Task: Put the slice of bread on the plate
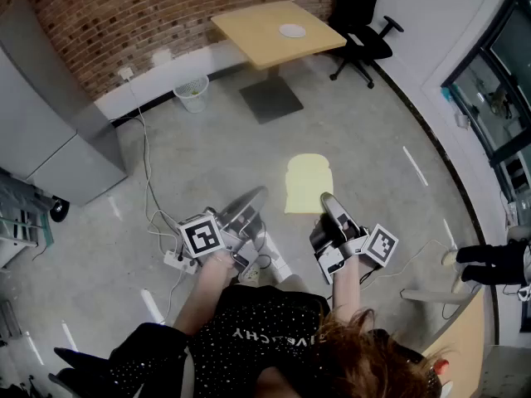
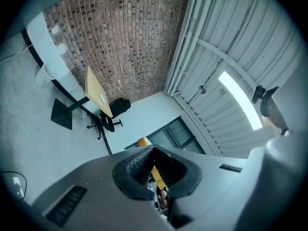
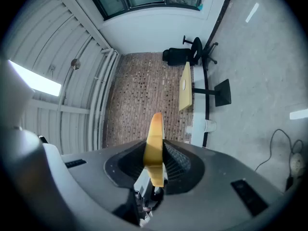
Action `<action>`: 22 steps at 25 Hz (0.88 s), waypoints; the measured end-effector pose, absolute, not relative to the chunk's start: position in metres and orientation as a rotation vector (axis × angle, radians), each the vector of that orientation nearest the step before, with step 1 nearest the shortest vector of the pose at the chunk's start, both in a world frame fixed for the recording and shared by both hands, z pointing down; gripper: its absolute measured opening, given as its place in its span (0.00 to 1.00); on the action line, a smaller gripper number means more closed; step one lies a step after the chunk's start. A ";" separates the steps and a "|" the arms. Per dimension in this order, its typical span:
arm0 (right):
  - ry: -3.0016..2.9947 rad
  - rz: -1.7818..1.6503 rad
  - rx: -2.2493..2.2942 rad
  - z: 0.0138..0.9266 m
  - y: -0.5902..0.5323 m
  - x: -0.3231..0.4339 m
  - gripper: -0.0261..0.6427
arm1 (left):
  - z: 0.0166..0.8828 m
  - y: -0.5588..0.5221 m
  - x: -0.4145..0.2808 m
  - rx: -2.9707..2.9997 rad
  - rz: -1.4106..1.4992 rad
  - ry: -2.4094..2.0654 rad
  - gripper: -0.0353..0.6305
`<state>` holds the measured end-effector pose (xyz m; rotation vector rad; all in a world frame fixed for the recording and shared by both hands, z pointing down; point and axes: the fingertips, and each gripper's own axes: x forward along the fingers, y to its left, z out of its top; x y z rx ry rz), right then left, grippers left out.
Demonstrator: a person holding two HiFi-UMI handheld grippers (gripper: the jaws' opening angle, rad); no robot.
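Note:
The slice of bread (image 1: 309, 183) is pale yellow and lies flat in the air over the grey floor, in front of me. My right gripper (image 1: 326, 199) is shut on its near edge. In the right gripper view the bread (image 3: 155, 143) stands edge-on between the ribbed pads. My left gripper (image 1: 253, 199) hangs a little to the left of the slice, apart from it. Its jaws (image 2: 153, 160) stand close together with a thin yellow strip showing in the gap, and I cannot tell whether they are open or shut. The white plate (image 1: 292, 30) rests on a wooden table (image 1: 257, 40) far ahead.
A black office chair (image 1: 365, 40) stands right of the table, against the wall. A white waste basket (image 1: 192, 92) sits by the brick wall. A power strip with cables (image 1: 178, 259) lies on the floor by my left hand. A grey cabinet (image 1: 50, 114) stands at the left.

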<state>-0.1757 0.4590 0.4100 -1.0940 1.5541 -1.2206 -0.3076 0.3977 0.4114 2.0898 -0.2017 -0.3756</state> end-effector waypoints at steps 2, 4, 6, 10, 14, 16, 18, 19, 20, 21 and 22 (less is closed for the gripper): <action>1.535 -1.229 -1.116 0.419 0.459 -0.173 0.19 | 0.423 0.391 -0.310 2.080 -0.349 -0.221 0.07; 1.514 -1.232 -1.131 0.427 0.459 -0.170 0.19 | 0.428 0.386 -0.309 2.067 -0.339 -0.223 0.07; 1.492 -1.225 -1.135 0.432 0.459 -0.166 0.19 | 0.430 0.382 -0.306 2.062 -0.339 -0.206 0.07; 1.475 -1.217 -1.131 0.437 0.444 -0.155 0.19 | 0.431 0.367 -0.291 2.058 -0.341 -0.179 0.07; 1.485 -1.217 -1.121 0.435 0.418 -0.132 0.19 | 0.435 0.346 -0.265 2.014 -0.344 -0.179 0.07; 1.499 -1.219 -1.111 0.431 0.400 -0.116 0.19 | 0.432 0.330 -0.250 2.010 -0.358 -0.186 0.07; 1.523 -1.214 -1.100 0.424 0.378 -0.097 0.19 | 0.427 0.312 -0.232 2.011 -0.379 -0.189 0.07; 1.539 -1.209 -1.092 0.419 0.366 -0.088 0.19 | 0.424 0.302 -0.223 2.015 -0.387 -0.191 0.07; 1.557 -1.206 -1.080 0.414 0.354 -0.079 0.19 | 0.421 0.292 -0.213 2.022 -0.392 -0.196 0.07; 1.575 -1.204 -1.069 0.410 0.343 -0.070 0.19 | 0.419 0.282 -0.204 2.035 -0.395 -0.205 0.07; 1.590 -1.204 -1.058 0.407 0.331 -0.061 0.19 | 0.416 0.271 -0.195 2.054 -0.400 -0.216 0.07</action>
